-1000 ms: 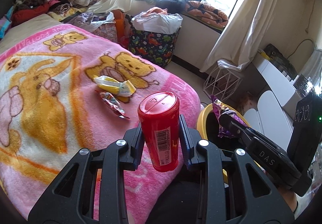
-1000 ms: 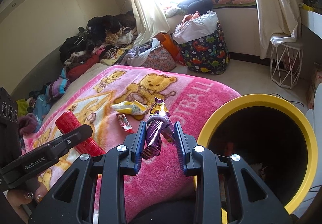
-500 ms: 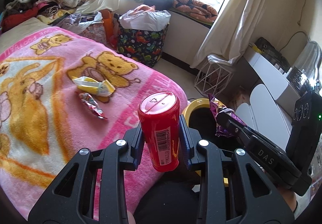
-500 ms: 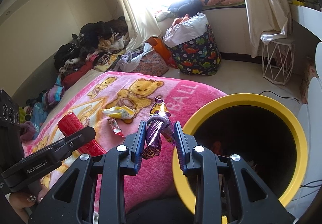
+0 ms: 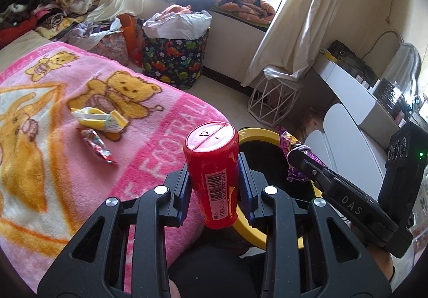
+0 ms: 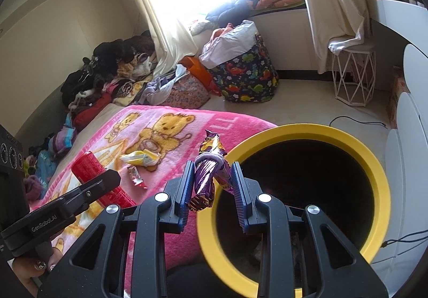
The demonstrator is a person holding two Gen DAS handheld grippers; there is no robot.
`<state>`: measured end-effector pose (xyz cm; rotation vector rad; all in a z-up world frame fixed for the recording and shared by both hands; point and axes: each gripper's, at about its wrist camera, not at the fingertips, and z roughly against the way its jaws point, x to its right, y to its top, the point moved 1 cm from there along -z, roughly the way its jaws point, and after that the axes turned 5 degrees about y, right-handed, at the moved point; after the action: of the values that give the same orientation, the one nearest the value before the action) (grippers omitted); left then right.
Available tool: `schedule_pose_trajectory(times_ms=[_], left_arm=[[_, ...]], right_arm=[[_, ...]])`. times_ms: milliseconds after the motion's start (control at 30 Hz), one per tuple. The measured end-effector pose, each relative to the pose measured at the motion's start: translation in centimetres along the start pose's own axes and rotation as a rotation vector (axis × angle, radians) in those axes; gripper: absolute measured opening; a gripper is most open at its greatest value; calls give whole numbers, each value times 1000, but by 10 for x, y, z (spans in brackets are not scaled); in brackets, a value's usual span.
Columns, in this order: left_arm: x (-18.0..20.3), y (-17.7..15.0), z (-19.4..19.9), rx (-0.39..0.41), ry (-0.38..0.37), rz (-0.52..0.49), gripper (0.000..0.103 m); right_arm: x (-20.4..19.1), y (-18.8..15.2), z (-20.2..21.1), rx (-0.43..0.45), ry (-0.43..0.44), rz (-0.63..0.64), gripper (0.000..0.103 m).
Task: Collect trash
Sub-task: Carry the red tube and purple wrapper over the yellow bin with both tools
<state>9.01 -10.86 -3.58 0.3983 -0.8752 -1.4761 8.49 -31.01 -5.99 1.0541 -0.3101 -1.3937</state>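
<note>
At the foot of the bed, beside the yellow-rimmed bin [image 6: 307, 132]: both tongs loaded, nothing dropped yet. Left gripper [image 5: 214, 185] clenched on a red canister [image 5: 212, 175], held upright between the blue pads, cap toward the camera, just at the bin's near rim. Right gripper [image 6: 212, 191] clamped on a purple snack wrapper [image 6: 208, 175], which stands up between the fingers at the bin's left edge, not clearly over the opening. Still on the pink bear blanket [image 5: 40, 164], well apart from either tong: a yellow-white wrapper [image 5: 99, 120] and a small red wrapper [image 5: 96, 145] just beside it. Judgement: roughly halfway; two items to release into the bin, two left to fetch.
</note>
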Motion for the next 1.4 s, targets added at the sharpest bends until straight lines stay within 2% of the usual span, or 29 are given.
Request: schedule_pose_trajectory(times_ms=[700, 1400], left_arm=[[54, -6, -26, -44, -67, -95, 25], [91, -21, -71, -136, -120, -180, 25]], right_arm=[[67, -1, 29, 68, -102, -130, 27], [99, -4, 31, 47, -142, -203, 27]])
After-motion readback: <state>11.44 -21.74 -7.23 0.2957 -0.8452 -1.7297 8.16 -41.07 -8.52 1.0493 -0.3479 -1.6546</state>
